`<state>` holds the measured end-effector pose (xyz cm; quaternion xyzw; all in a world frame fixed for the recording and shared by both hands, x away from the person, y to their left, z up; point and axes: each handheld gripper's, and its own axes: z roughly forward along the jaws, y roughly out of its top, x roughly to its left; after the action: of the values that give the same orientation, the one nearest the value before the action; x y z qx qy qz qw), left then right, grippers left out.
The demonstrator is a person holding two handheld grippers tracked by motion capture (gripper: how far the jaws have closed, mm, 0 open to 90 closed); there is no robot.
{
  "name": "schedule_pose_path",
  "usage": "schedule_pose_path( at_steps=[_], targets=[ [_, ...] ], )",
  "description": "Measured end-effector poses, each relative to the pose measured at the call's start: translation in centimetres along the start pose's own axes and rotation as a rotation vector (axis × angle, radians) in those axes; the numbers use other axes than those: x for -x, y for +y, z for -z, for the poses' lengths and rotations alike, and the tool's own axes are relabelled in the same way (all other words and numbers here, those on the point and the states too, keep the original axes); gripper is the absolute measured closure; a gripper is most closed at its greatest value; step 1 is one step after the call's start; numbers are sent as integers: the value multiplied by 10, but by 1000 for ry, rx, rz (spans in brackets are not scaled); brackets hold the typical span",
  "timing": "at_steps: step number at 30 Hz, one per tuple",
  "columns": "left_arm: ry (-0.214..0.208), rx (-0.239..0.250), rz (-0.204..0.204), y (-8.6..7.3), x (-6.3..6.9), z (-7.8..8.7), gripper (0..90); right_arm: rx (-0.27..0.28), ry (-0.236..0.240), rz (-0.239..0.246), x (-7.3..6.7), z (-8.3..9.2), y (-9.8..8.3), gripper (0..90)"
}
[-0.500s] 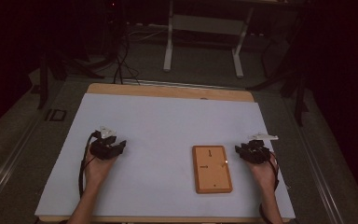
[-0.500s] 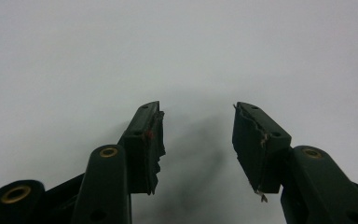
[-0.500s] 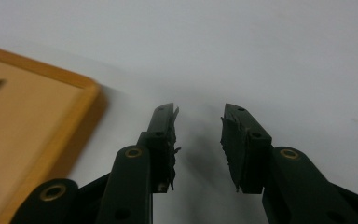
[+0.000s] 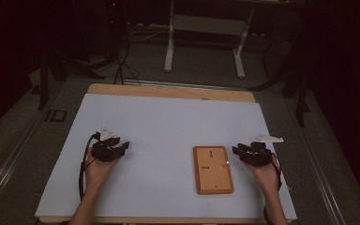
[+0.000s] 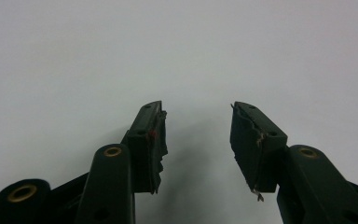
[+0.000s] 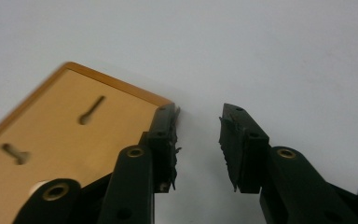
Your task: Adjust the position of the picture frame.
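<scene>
A flat orange wooden board (image 4: 213,169) with two keyhole-shaped slots lies on the white table top (image 4: 168,122), right of centre. A small pale round spot sits near its right edge. My right gripper (image 4: 241,151) rests just right of the board, jaws open and empty. In the right gripper view the left jaw reaches over the board's corner (image 6: 70,135), and the right gripper (image 6: 198,122) has bare table in its gap. My left gripper (image 4: 117,149) lies on the left side of the table, far from the board. In the left gripper view the left gripper (image 5: 196,122) stands open over plain white surface.
The table's wooden rim (image 4: 168,90) shows along the far side. Beyond it on the dark floor stand the white legs of a desk frame (image 4: 171,42) and some black cables (image 4: 119,56). A cable trails from the left gripper along the forearm.
</scene>
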<state>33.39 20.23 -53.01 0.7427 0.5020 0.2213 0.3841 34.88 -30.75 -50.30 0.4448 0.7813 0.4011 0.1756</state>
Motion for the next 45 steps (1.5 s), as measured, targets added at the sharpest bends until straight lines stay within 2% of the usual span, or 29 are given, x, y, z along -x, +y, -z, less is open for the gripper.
schedule_pose_path(
  at_steps=[3, 4, 6, 9, 10, 15, 16, 18, 23, 24, 30, 45],
  targets=[
    [-2, -4, -18, 0, 4, -1, 541, 9, 12, 7, -2, 4, 1, 661],
    [-8, -9, -18, 0, 4, -2, 521, 24, 43, 5, -8, 8, 2, 661],
    [-1, -27, -36, 0, 6, -5, 518, 35, 53, 13, -13, 11, 4, 659],
    [-6, -27, -38, 0, 6, -5, 518, 39, 59, 19, -16, 12, 5, 655],
    [-4, -27, -40, 0, 6, -5, 517, 47, 69, 54, -25, 15, 8, 643],
    [4, -32, -39, -1, 5, -5, 516, 48, 79, 72, -32, 17, 7, 639],
    [8, -37, -44, -1, 5, -6, 515, 45, 95, 84, -39, 17, 4, 637],
    [8, -40, -47, -1, 6, -6, 514, 42, 100, 84, -42, 16, 0, 642],
    [16, -53, -66, -1, 8, -8, 512, 29, 100, 83, -47, 13, -11, 668],
    [19, -59, -74, -1, 9, -9, 512, 20, 91, 81, -48, 11, -16, 699],
    [19, -64, -81, -2, 10, -9, 511, 22, 91, 62, -51, 9, -28, 751],
    [32, -76, -103, -2, 12, -11, 511, 40, 68, 74, -56, -3, -38, 826]
  ],
)
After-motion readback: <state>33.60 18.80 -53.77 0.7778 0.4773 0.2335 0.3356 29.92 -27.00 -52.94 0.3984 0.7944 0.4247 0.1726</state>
